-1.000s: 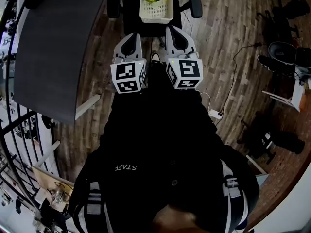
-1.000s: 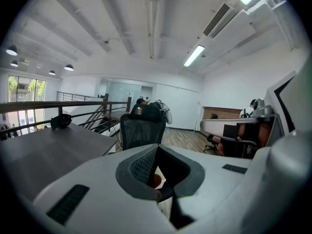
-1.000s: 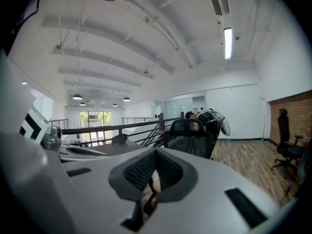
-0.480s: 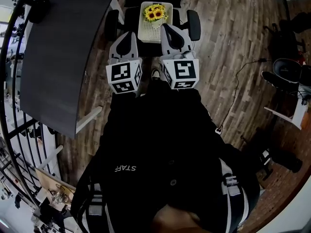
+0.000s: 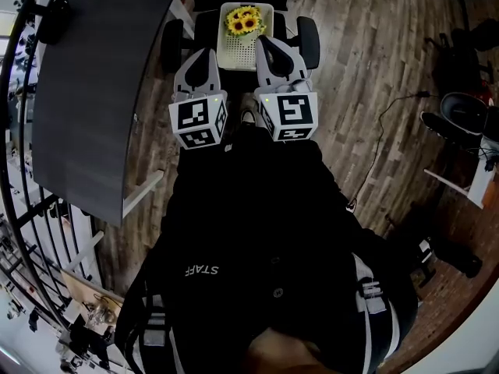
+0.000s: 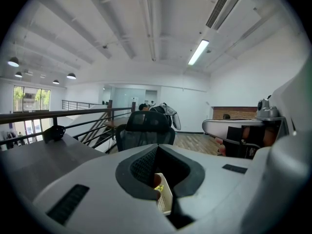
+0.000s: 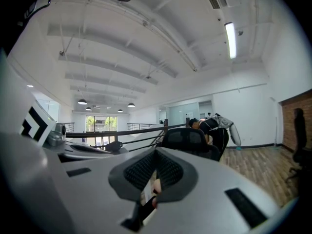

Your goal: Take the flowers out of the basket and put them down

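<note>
A bunch of yellow sunflowers (image 5: 243,20) stands at the far end of a white perforated basket (image 5: 245,50). The basket rests on the seat of a black office chair (image 5: 308,40). In the head view my left gripper (image 5: 204,56) points at the basket's near left corner, and my right gripper (image 5: 268,44) lies over its right rim. Neither holds anything; both pairs of jaws look shut. In the left gripper view a strip of the basket (image 6: 165,200) with a speck of yellow shows through the notch of the left gripper (image 6: 159,180). The right gripper (image 7: 153,180) shows only a pale sliver there.
A dark grey table (image 5: 93,92) stands at the left, with a black railing (image 5: 19,209) beyond it. The chair's armrests (image 5: 171,42) flank the basket. A cable (image 5: 382,131) runs over the wooden floor at the right, near other black chairs (image 5: 468,115).
Both grippers have come forward to the basket: a second ago their tips were short of it, now they reach its near edge and right rim. Jaws unchanged.
</note>
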Demonstrator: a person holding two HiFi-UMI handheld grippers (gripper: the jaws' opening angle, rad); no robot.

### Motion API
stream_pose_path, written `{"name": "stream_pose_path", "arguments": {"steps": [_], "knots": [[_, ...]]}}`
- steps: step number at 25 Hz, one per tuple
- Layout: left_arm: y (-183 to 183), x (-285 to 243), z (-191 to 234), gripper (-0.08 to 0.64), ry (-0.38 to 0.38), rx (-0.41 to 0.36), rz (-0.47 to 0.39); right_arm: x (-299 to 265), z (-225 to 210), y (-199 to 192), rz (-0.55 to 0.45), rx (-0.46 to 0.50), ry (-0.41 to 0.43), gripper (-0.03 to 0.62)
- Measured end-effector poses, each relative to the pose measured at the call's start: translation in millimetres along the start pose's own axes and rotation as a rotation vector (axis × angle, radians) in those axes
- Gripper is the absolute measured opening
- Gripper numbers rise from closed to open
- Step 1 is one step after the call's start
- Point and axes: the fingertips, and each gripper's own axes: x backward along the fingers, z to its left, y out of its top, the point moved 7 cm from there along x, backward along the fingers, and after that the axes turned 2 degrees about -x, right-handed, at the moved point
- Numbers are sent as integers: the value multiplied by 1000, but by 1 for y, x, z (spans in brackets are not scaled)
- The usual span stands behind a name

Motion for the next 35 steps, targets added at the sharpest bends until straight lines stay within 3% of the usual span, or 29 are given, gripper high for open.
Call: {"name": "stream_pose_path", "arguments": {"steps": [10, 16, 21, 27, 35], "knots": [[-45, -37, 40, 0, 7, 34, 75, -48, 8, -61, 123, -54, -11, 12], [-90, -95, 78, 0, -14, 44, 132, -110, 1, -117, 204, -66, -48, 14], [-147, -137, 97, 0, -32, 49, 201, -149, -11, -184, 283, -76, -76, 14], [-239, -198, 116, 0, -35, 85, 277, -197, -35, -294, 372, -83, -108, 14], [-326, -260, 126, 0, -82, 98, 316, -244, -65, -401, 439, -88, -146, 15]]}}
